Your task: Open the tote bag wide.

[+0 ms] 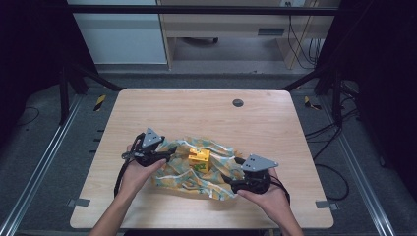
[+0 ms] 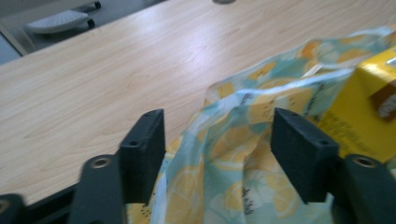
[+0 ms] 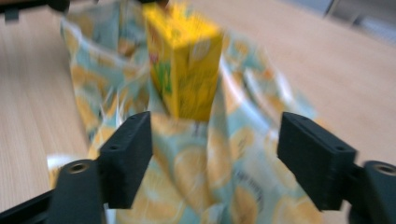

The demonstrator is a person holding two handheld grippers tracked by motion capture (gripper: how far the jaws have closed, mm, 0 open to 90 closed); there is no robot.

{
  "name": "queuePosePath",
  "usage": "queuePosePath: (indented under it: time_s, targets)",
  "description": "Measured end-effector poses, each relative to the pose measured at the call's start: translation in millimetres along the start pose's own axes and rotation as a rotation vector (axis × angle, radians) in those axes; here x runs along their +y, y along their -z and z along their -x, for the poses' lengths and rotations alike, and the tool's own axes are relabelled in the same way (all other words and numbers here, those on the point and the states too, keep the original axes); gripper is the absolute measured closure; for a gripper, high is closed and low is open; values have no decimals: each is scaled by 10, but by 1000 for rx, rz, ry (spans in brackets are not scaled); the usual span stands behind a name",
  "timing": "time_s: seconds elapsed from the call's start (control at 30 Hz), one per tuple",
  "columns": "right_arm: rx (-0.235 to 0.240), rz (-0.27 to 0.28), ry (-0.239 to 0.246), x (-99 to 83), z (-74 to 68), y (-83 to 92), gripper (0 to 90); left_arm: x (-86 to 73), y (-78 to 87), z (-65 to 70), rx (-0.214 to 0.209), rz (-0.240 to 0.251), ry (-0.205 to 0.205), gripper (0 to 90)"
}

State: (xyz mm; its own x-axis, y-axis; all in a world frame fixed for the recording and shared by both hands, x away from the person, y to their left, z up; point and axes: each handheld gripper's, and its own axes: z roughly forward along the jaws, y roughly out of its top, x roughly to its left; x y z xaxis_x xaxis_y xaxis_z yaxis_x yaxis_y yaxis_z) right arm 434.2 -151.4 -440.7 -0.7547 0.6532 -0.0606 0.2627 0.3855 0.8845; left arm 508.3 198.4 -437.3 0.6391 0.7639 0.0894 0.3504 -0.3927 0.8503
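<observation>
A yellow drink carton (image 1: 199, 160) stands upright on a crumpled cloth (image 1: 194, 181) printed with lemons, near the front middle of the wooden table (image 1: 206, 115). My left gripper (image 1: 169, 153) is at the cloth's left edge, and its jaws are open. In the left gripper view, a raised fold of cloth (image 2: 224, 177) lies between the spread jaws of the left gripper (image 2: 219, 140), with the carton (image 2: 364, 116) at the right. My right gripper (image 1: 231, 172) is at the cloth's front right corner, open. Its view is blurred: the right gripper (image 3: 215, 149) hangs over cloth (image 3: 196, 182), with the carton (image 3: 184, 65) beyond.
A round grey cable port (image 1: 238, 103) sits in the table's far side. Black frame posts stand at both far corners, and cables (image 1: 329, 147) trail on the floor to the right. Bare wood surrounds the cloth.
</observation>
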Motion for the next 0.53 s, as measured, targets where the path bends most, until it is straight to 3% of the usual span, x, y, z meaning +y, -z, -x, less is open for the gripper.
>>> queuePosePath:
  time_s: [0.13,0.2,0.27,0.37,0.47,0.53]
  targets:
    - [-115,60,-46,12,165,142,153,-13,169,-9,26,0,-10,225]
    - [-184,62,-83,-44,287,194,111,-65,260,-47,38,-18,0,178]
    - [-245,33,-120,-128,402,217,67,-164,364,-101,53,-37,17,152]
    - [-300,-28,-167,-290,543,213,60,-348,512,-155,53,-58,41,101]
    - [-323,-69,-209,-393,630,197,73,-576,602,-211,82,-49,82,89]
    - [-347,-95,-225,-434,670,191,82,-673,585,-246,100,-79,92,89]
